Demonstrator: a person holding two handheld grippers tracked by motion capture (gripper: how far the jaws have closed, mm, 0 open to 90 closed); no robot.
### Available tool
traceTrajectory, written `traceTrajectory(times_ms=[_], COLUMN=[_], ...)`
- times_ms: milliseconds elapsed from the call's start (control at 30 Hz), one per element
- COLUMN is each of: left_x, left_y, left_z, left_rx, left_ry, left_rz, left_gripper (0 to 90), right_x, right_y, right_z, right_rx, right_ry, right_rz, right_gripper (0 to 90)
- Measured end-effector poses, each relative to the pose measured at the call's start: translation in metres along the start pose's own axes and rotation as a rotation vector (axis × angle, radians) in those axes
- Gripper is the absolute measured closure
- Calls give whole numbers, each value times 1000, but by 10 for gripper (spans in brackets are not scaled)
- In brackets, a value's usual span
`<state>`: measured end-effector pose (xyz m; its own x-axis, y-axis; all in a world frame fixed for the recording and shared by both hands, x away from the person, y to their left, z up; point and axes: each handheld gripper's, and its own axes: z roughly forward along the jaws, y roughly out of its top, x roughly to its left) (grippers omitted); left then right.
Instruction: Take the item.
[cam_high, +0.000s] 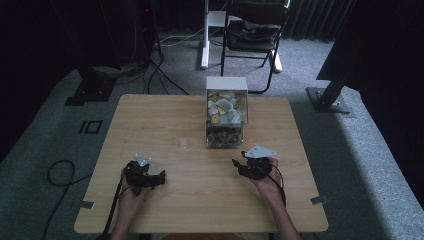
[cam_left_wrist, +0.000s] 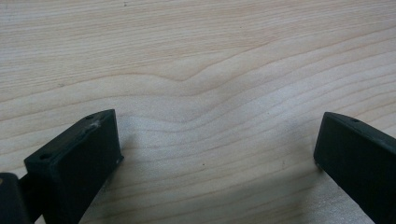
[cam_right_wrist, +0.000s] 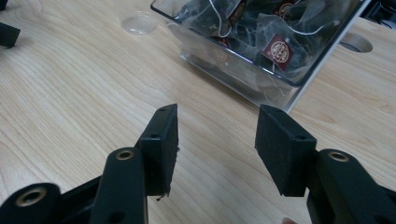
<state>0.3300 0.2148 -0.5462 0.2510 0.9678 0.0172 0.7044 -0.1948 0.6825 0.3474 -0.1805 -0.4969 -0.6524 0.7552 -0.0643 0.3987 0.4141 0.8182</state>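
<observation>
A clear plastic box (cam_high: 226, 112) packed with tea bags stands at the back middle of the wooden table (cam_high: 200, 200). In the right gripper view the box (cam_right_wrist: 261, 46) shows tea bags with dark red tags, just beyond my jaws. My right gripper (cam_high: 238, 167) (cam_right_wrist: 217, 140) rests in front of the box, open, with bare wood between its pads. My left gripper (cam_high: 159, 177) (cam_left_wrist: 215, 149) lies near the table's front left, its jaws wide open over bare wood. A small clear round lid (cam_high: 185, 144) (cam_right_wrist: 139, 23) lies left of the box.
A black folding chair (cam_high: 252, 35) and a white stand leg (cam_high: 205, 35) are on the carpet behind the table. Dark stand bases (cam_high: 330, 100) flank it, and cables (cam_high: 60, 175) trail on the floor at left.
</observation>
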Motion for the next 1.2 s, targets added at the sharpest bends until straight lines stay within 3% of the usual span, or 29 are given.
traceTrajectory(times_ms=[1200], left_x=[0], left_y=[0], left_z=[0], left_rx=[0], left_ry=[0], left_rz=[-1], left_gripper=[12], right_x=[5], right_y=[27], right_z=[18], right_rx=[-35], right_ry=[27], right_rz=[-22], right_gripper=[482])
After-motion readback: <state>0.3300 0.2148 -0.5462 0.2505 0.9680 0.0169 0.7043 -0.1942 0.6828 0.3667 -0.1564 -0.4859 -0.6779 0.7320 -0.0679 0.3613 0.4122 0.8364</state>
